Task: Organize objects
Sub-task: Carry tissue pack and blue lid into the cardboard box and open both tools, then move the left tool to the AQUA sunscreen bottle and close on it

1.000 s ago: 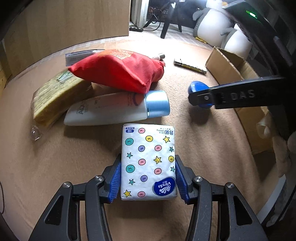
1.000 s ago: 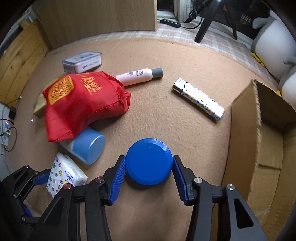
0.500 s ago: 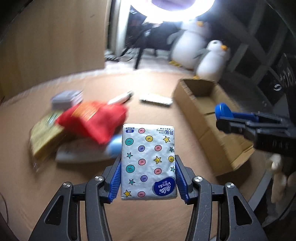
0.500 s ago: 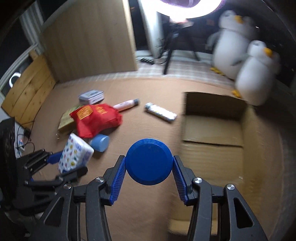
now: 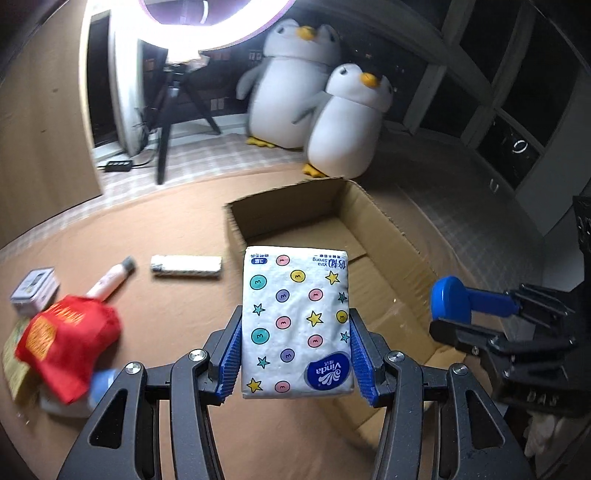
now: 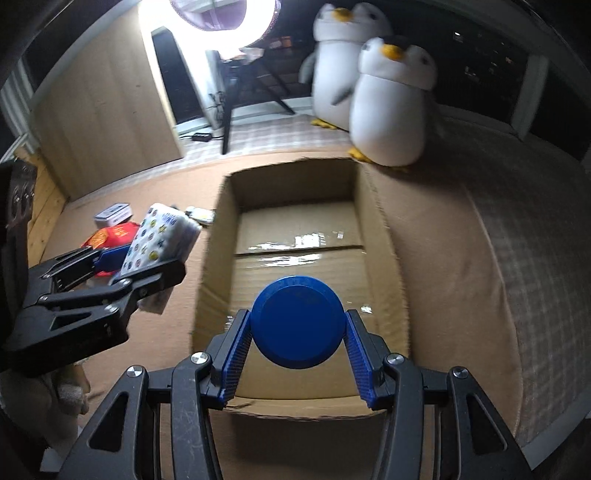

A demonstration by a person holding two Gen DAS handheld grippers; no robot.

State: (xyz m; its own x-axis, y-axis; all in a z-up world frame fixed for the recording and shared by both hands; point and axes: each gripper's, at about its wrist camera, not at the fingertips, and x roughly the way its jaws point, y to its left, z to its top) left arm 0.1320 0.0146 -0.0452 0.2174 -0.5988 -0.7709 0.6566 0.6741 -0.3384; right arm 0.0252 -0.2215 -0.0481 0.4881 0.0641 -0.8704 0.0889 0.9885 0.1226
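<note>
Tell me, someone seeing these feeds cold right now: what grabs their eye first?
Probably the star-and-dot tissue pack clamped in the left gripper, and the round blue container held in the right gripper above the open cardboard box. Behind the box, two plush penguins stand under a glaring ring light. A red pouch and other clutter lie on the tan mat to the left.

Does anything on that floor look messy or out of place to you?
Yes. The red pouch lies slumped on top of a blue-capped bottle and a yellow-green packet in a loose heap, while the cardboard box beside them is empty. Nothing looks spilled or broken.
</note>
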